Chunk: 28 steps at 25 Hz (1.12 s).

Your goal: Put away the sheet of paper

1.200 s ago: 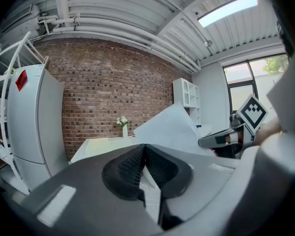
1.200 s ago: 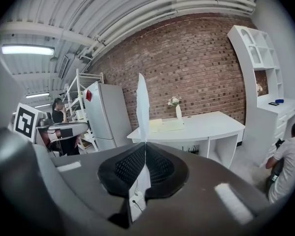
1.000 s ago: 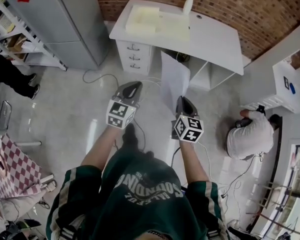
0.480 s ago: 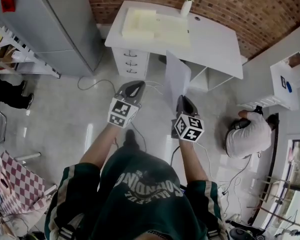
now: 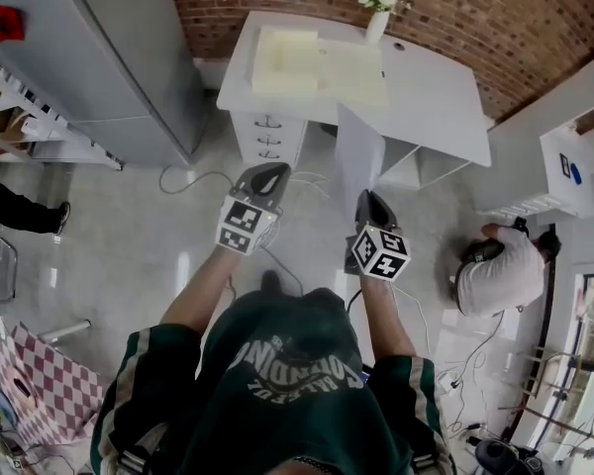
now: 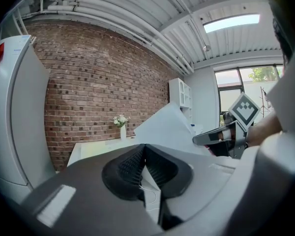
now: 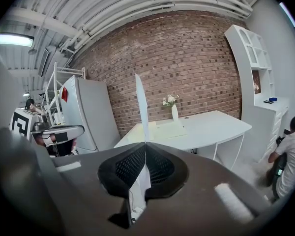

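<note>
The white sheet of paper (image 5: 358, 158) stands upright above the floor, pinched at its lower edge by my right gripper (image 5: 368, 197), which is shut on it. In the right gripper view the sheet (image 7: 140, 107) rises edge-on from the closed jaws of the right gripper (image 7: 146, 146). My left gripper (image 5: 265, 172) hovers to the left of the sheet, shut, with nothing between its pads. From the left gripper (image 6: 144, 149) view the sheet (image 6: 167, 127) shows as a slanted white face, with the right gripper (image 6: 220, 136) behind it.
Ahead stands a white desk (image 5: 431, 92) with drawers (image 5: 267, 132), a pale yellow pad (image 5: 317, 62) and a vase of flowers (image 5: 376, 18) against the brick wall. A grey fridge (image 5: 109, 57) is at the left. A person (image 5: 495, 277) crouches on the floor at the right. Cables (image 5: 193, 176) lie on the floor.
The desk and fridge have shifted a little in the head view as the person moves. Both grippers keep their stance, and the sheet stays in the right gripper.
</note>
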Each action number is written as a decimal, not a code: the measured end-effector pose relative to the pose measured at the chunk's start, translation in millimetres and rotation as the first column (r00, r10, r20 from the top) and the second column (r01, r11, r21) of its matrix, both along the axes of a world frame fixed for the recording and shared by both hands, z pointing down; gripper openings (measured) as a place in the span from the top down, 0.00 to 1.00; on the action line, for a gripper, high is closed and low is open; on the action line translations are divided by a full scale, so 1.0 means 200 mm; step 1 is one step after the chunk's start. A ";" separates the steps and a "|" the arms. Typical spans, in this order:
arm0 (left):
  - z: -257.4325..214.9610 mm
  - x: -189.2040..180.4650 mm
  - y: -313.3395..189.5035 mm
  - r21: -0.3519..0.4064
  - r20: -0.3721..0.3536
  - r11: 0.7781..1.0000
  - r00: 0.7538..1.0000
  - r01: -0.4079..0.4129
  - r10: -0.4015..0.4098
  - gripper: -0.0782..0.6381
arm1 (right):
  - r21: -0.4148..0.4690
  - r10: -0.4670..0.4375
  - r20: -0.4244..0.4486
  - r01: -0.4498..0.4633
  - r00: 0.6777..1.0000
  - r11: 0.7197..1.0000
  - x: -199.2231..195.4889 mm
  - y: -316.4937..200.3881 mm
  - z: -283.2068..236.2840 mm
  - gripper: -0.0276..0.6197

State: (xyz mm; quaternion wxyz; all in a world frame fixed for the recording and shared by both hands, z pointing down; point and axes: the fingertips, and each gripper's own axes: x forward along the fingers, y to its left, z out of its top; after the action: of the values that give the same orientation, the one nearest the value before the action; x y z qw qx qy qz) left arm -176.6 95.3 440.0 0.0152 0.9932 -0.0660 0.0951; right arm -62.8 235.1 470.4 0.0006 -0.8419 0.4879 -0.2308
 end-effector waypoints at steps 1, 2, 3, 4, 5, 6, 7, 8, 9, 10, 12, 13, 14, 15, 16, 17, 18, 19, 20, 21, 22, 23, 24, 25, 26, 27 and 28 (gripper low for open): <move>0.00 0.00 -0.03 0.000 0.000 1.000 1.000 0.002 -0.002 0.88 | 0.004 0.002 0.005 -0.002 1.000 1.000 0.00 -0.02 0.00 0.95; 0.01 0.00 -0.06 -0.001 -0.001 1.000 1.000 0.004 -0.004 0.88 | 0.006 0.002 0.009 -0.002 1.000 1.000 0.00 -0.04 0.00 0.95; 0.01 0.00 -0.08 -0.003 -0.001 1.000 1.000 0.005 -0.005 0.88 | 0.008 0.003 0.012 -0.003 1.000 1.000 0.01 -0.06 0.00 0.95; 0.02 0.01 -0.09 -0.005 0.000 1.000 1.000 0.005 -0.005 0.88 | 0.010 0.004 0.014 -0.004 1.000 1.000 0.02 -0.08 0.00 0.95; 0.02 0.02 -0.11 -0.008 0.002 1.000 1.000 0.004 -0.004 0.88 | 0.013 0.006 0.017 -0.007 1.000 1.000 0.03 -0.10 0.00 0.95; 0.02 0.04 -0.12 -0.012 0.005 1.000 1.000 0.004 -0.004 0.88 | 0.014 0.008 0.018 -0.008 1.000 1.000 0.05 -0.11 0.00 0.95; 0.03 0.05 -0.13 -0.016 0.008 1.000 1.000 0.005 -0.005 0.88 | 0.015 0.009 0.020 -0.009 1.000 1.000 0.06 -0.13 0.00 0.95; 0.04 0.07 -0.15 -0.018 0.010 1.000 1.000 0.005 -0.005 0.88 | 0.015 0.008 0.022 -0.008 1.000 1.000 0.08 -0.14 0.00 0.95; 0.04 0.09 -0.16 -0.021 0.013 1.000 1.000 0.006 -0.006 0.88 | 0.015 0.006 0.025 -0.007 1.000 1.000 0.10 -0.16 0.01 0.95; 0.05 0.12 -0.17 -0.023 0.015 1.000 1.000 0.007 -0.006 0.88 | 0.016 0.005 0.027 -0.005 1.000 1.000 0.12 -0.18 0.01 0.95; 0.06 0.16 -0.20 -0.025 0.018 1.000 1.000 0.009 -0.009 0.88 | 0.022 0.002 0.031 -0.003 1.000 1.000 0.17 -0.22 0.02 0.95; 0.07 0.19 -0.22 -0.024 0.019 1.000 1.000 0.012 -0.012 0.88 | 0.025 0.000 0.034 -0.001 0.999 1.000 0.20 -0.25 0.02 0.95; 0.07 0.21 -0.24 -0.023 0.021 1.000 1.000 0.017 -0.016 0.88 | 0.028 -0.005 0.036 0.004 0.999 1.000 0.23 -0.28 0.03 0.95; 0.08 0.24 -0.26 -0.022 0.024 1.000 0.999 0.022 -0.022 0.88 | 0.030 -0.011 0.038 0.010 0.999 1.000 0.26 -0.31 0.03 0.95; 0.08 0.26 -0.29 -0.020 0.029 0.999 0.999 0.028 -0.028 0.88 | 0.032 -0.017 0.041 0.016 0.999 0.999 0.29 -0.34 0.04 0.95; 0.09 0.29 -0.32 -0.019 0.033 0.999 0.999 0.035 -0.034 0.88 | 0.033 -0.024 0.043 0.022 0.999 0.999 0.33 -0.37 0.04 0.95; 0.09 0.33 -0.35 -0.018 0.037 0.999 0.999 0.041 -0.041 0.88 | 0.034 -0.030 0.046 0.029 0.998 0.999 0.36 -0.40 0.05 0.95; 0.09 0.37 -0.37 -0.019 0.039 0.999 0.998 0.048 -0.048 0.88 | 0.034 -0.037 0.049 0.035 0.998 0.999 0.41 -0.43 0.05 0.95; 0.09 0.41 -0.40 -0.020 0.041 0.998 0.998 0.056 -0.056 0.88 | 0.034 -0.044 0.052 0.043 0.998 0.999 0.45 -0.46 0.05 0.95; 0.09 0.45 -0.43 -0.021 0.042 0.998 0.997 0.066 -0.065 0.88 | 0.034 -0.052 0.055 0.050 0.997 0.998 0.50 -0.49 0.05 0.95; 0.09 0.49 -0.46 -0.022 0.043 0.997 0.996 0.076 -0.075 0.88 | 0.036 -0.061 0.058 0.059 0.996 0.998 0.54 -0.53 0.05 0.95; 0.09 0.53 -0.49 -0.024 0.044 0.996 0.995 0.087 -0.086 0.88 | 0.037 -0.069 0.060 0.067 0.996 0.997 0.59 -0.56 0.05 0.95; 0.09 0.57 -0.51 -0.027 0.045 0.995 0.994 0.098 -0.096 0.88 | 0.038 -0.078 0.062 0.076 0.995 0.996 0.64 -0.58 0.04 0.95; 0.09 0.62 -0.53 -0.031 0.048 0.994 0.993 0.107 -0.106 0.88 | 0.038 -0.088 0.063 0.086 0.994 0.996 0.69 -0.61 0.04 0.95; 0.09 0.66 -0.55 -0.034 0.052 0.993 0.992 0.116 -0.114 0.88 | 0.037 -0.098 0.064 0.096 0.993 0.995 0.73 -0.64 0.04 0.95; 0.09 0.70 -0.56 -0.037 0.054 0.992 0.991 0.124 -0.122 0.88 | 0.036 -0.109 0.065 0.107 0.992 0.994 0.78 -0.67 0.03 0.95; 0.09 0.74 -0.58 -0.039 0.055 0.990 0.990 0.132 -0.130 0.88 | 0.036 -0.120 0.067 0.118 0.990 0.992 0.82 -0.70 0.03 0.95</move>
State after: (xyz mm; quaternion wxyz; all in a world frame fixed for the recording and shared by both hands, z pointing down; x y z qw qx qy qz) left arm -27.9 -19.9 458.7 0.0410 0.9833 -0.1296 0.1214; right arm 102.0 96.0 476.6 0.0172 -0.8026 0.5405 -0.2517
